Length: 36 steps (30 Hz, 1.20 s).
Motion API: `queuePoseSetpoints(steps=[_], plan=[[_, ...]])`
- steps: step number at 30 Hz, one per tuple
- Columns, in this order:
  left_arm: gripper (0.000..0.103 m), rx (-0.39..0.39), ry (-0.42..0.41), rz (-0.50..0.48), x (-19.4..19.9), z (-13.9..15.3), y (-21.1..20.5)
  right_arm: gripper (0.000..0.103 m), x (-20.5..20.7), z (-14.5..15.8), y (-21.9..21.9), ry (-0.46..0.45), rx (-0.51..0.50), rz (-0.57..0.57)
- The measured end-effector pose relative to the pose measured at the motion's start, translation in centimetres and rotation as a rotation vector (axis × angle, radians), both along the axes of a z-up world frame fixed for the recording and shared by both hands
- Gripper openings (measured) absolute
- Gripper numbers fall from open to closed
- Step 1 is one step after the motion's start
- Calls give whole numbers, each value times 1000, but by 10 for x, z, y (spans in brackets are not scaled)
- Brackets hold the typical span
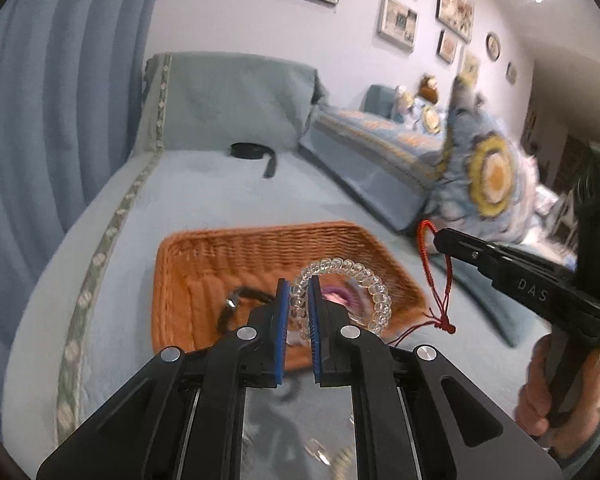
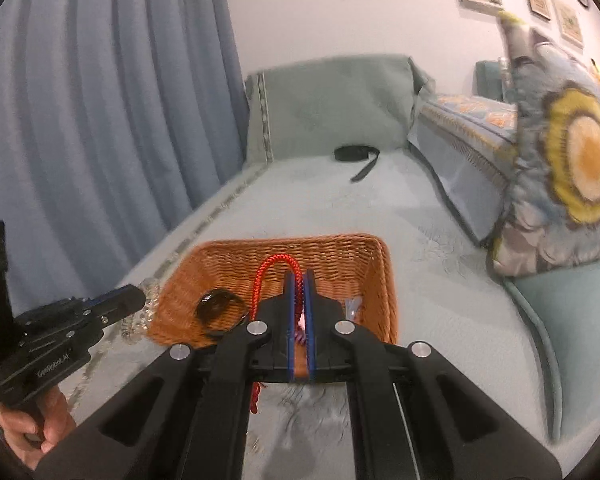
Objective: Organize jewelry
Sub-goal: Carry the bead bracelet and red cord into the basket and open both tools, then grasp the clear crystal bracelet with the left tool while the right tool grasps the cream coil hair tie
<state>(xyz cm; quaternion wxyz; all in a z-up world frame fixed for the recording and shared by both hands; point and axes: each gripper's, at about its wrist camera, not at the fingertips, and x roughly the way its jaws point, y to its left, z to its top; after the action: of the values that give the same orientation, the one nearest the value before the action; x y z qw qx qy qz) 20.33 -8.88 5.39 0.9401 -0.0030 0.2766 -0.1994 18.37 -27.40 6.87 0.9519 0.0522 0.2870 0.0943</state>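
On a pale blue sofa cover, a wicker tray (image 2: 340,256) is approached: the left gripper (image 1: 299,300) is closed on a clear beaded bracelet (image 1: 352,280), the right gripper (image 2: 299,300) on a red cord bracelet (image 2: 260,276), seemingly to be released over it next

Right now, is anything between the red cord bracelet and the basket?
Nothing visible. The right gripper holds the red cord bracelet over the wicker basket, whose open top already holds a dark bracelet.
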Motion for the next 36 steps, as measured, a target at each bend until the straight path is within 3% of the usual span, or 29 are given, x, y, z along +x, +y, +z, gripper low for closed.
queuePoseSetpoints(steps=[4, 11, 18, 23, 25, 27, 28, 36], plan=[[7, 64, 26, 22, 31, -17, -14, 3, 40, -20, 8, 58, -45, -13], [7, 64, 108, 47, 70, -49, -22, 3, 82, -55, 10, 165, -68, -37], [8, 83, 137, 51, 77, -67, -29, 3, 92, -78, 12, 220, -91, -37], [11, 71, 127, 53, 71, -62, -28, 5, 86, -78, 6, 226, -52, -16], [22, 47, 120, 37, 64, -54, -25, 13, 81, -73, 0, 218, -26, -18], [31, 32, 98, 33, 54, -44, -21, 42, 72, -66, -5, 204, 6, -21], [32, 19, 88, 27, 46, -38, -17, 48, 66, -61, -8, 191, 24, -21], [35, -81, 17, -2, -29, 6, 28, 50, -14, -31, -10, 124, 131, 50]])
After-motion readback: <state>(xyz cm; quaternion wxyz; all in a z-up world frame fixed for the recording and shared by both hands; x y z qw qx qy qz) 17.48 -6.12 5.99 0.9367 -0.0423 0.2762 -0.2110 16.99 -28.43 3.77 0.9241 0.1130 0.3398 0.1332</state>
